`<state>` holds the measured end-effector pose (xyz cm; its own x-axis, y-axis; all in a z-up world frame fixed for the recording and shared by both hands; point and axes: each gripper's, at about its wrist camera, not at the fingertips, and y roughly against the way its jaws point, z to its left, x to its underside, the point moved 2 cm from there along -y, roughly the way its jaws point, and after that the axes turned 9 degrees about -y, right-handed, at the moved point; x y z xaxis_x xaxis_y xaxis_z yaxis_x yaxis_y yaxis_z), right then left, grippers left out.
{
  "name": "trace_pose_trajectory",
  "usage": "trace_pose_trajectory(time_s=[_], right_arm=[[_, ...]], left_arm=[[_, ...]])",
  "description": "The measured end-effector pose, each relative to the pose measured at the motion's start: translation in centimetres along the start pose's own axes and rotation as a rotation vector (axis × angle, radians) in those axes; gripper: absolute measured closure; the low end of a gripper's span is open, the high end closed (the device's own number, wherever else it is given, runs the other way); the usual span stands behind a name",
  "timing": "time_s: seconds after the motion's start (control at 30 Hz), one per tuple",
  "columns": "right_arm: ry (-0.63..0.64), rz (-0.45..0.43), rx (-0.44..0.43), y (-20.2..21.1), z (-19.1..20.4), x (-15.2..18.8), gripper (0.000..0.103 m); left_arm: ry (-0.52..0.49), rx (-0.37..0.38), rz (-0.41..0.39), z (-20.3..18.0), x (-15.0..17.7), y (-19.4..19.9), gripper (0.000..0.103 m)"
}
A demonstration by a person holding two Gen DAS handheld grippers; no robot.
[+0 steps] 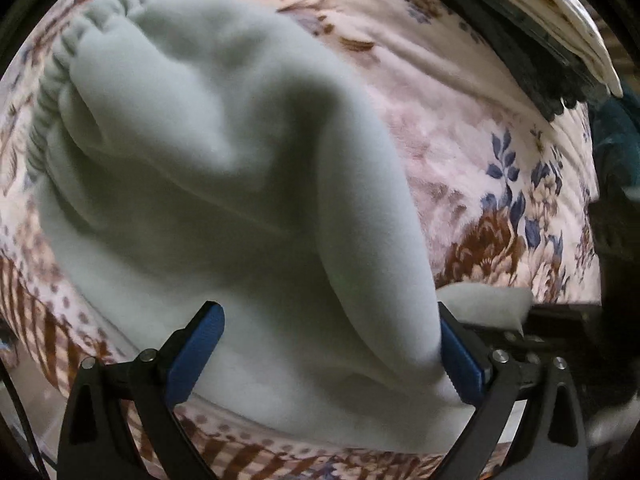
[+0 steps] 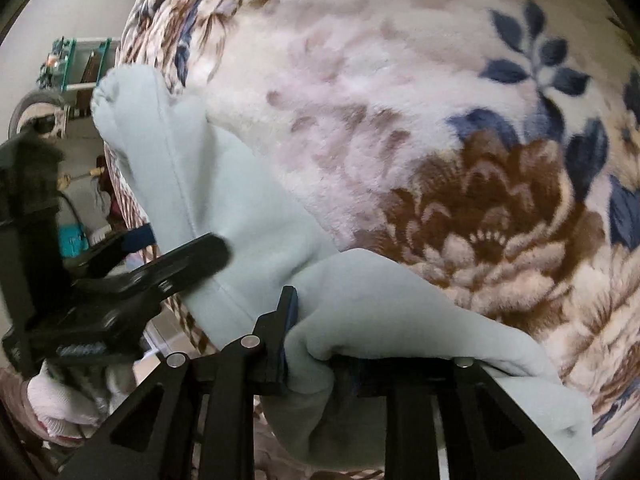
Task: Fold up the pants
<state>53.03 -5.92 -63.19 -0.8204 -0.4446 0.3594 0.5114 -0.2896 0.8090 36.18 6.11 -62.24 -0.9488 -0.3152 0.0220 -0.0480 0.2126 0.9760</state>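
Observation:
Pale mint-green fleece pants (image 1: 208,168) lie on a floral blanket (image 1: 500,184), elastic waistband (image 1: 60,80) at the far left. My left gripper (image 1: 332,356) is open, blue pads wide apart, with a raised fold of the pants between them and against the right pad (image 1: 460,364). In the right wrist view, my right gripper (image 2: 320,344) is shut on a bunched edge of the pants (image 2: 380,312); cloth drapes over and hides its right finger. The left gripper (image 2: 160,268) shows there at the left, over the pants.
The blanket (image 2: 440,120) covers a bed whose striped edge (image 1: 48,320) drops off at the near side. Folded dark and cream items (image 1: 540,32) sit at the far right. A shelf and floor clutter (image 2: 68,68) lie beyond the bed's edge.

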Motion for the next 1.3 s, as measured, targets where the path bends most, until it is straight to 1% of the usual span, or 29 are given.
trace_pose_trajectory(time_s=[0.13,0.2,0.27,0.3,0.37,0.4,0.47,0.5,0.57,0.6,0.63,0.67,0.7,0.73,0.8,0.83,0.87,0.9,0.93,0.97,1.0,1.07,1.1,1.13,1.17,1.2,1.23,1.27,1.3], right_arm=[[-0.008,0.033,-0.001,-1.7,-0.1,-0.3,0.073],[-0.046,0.056,-0.039,-2.3,-0.9,-0.7,0.073],[-0.102,0.065,-0.077,-2.5,-1.7,-1.4,0.075],[-0.155,0.054,-0.098,-2.0,-2.5,-1.8,0.08],[-0.209,0.019,-0.121,-0.5,-3.5,-2.6,0.085],[-0.241,-0.016,-0.131,0.8,-4.1,-3.0,0.086],[-0.319,-0.105,-0.174,3.7,-6.0,-3.9,0.086],[-0.364,-0.148,-0.221,5.3,-7.4,-4.6,0.087],[-0.494,-0.168,-0.333,6.5,-10.4,-5.0,0.087],[-0.558,-0.153,-0.396,5.9,-11.7,-4.9,0.086],[-0.56,-0.122,-0.437,5.1,-11.9,-5.0,0.083],[-0.555,-0.059,-0.493,3.8,-11.9,-5.1,0.08],[-0.563,-0.018,-0.531,3.0,-12.0,-5.1,0.073],[-0.579,0.039,-0.599,1.8,-12.1,-5.2,0.059],[-0.55,0.104,-0.645,-0.2,-11.1,-5.5,0.043],[-0.513,0.134,-0.628,-0.9,-10.2,-5.8,0.043],[-0.452,0.177,-0.562,-1.8,-9.2,-5.9,0.044],[-0.415,0.197,-0.508,-2.2,-8.5,-6.2,0.051],[-0.397,0.211,-0.465,-2.3,-8.1,-6.4,0.085],[-0.402,0.199,-0.415,-2.0,-8.3,-6.7,0.089],[-0.428,0.158,-0.388,-0.6,-8.8,-7.3,0.09],[-0.497,0.044,-0.379,2.8,-10.9,-8.6,0.09],[-0.549,-0.008,-0.419,4.6,-12.3,-9.3,0.09],[-0.55,-0.079,-0.396,6.8,-13.4,-9.9,0.09],[-0.545,-0.132,-0.34,8.7,-14.0,-10.1,0.09],[-0.536,-0.166,-0.276,10.2,-14.4,-10.1,0.089],[-0.512,-0.18,-0.256,11.2,-14.3,-9.8,0.087],[-0.473,-0.182,-0.249,12.0,-13.8,-9.3,0.08],[-0.4,-0.164,-0.206,12.6,-12.4,-8.6,0.051]], left_arm=[[-0.037,-0.022,-0.04,-0.7,-1.6,1.3,0.001],[-0.037,-0.022,-0.092,0.0,-1.6,3.3,0.001],[-0.053,-0.035,-0.148,-0.1,-1.8,4.7,0.001],[-0.076,-0.054,-0.164,-0.6,-2.0,4.7,0.001],[-0.116,-0.097,-0.142,-0.9,-2.3,3.3,0.001],[-0.122,-0.12,-0.113,-0.9,-2.5,1.8,0.001],[-0.133,-0.13,-0.036,-0.3,-2.7,-0.8,0.001],[-0.134,-0.136,0.004,0.0,-2.7,-2.2,0.001],[-0.143,-0.137,0.01,0.2,-3.0,-2.9,0.001],[-0.149,-0.143,0.015,0.2,-3.2,-3.1,0.001],[-0.146,-0.143,0.021,0.3,-3.3,-3.2,0.001],[-0.139,-0.138,0.025,0.5,-3.4,-3.2,0.001],[-0.14,-0.135,0.029,0.6,-3.5,-3.3,0.001],[-0.145,-0.136,0.031,0.6,-3.6,-3.3,0.001],[-0.157,-0.142,0.032,0.5,-3.7,-3.4,0.001],[-0.171,-0.153,0.037,0.4,-3.8,-3.5,0.001],[-0.179,-0.159,0.041,0.3,-3.9,-3.7,0.001],[-0.183,-0.161,0.044,0.3,-3.9,-3.9,0.001],[-0.19,-0.161,0.048,0.2,-3.9,-4.1,0.001],[-0.197,-0.161,0.049,0.2,-3.9,-4.1,0.001],[-0.207,-0.162,0.047,0.1,-4.0,-4.2,0.001],[-0.221,-0.165,0.044,0.1,-4.1,-4.1,0.001],[-0.22,-0.167,0.047,0.1,-4.2,-4.1,0.001],[-0.213,-0.164,0.051,0.1,-4.4,-4.0,0.001],[-0.203,-0.161,0.054,0.1,-4.6,-3.9,0.001],[-0.184,-0.152,0.057,0.1,-4.9,-3.6,0.001],[-0.161,-0.131,0.05,0.2,-5.2,-2.8,0.001],[-0.143,-0.108,0.032,0.1,-5.7,-1.8,0.001],[-0.135,-0.093,0.009,-0.3,-6.2,-0.8,0.001]])
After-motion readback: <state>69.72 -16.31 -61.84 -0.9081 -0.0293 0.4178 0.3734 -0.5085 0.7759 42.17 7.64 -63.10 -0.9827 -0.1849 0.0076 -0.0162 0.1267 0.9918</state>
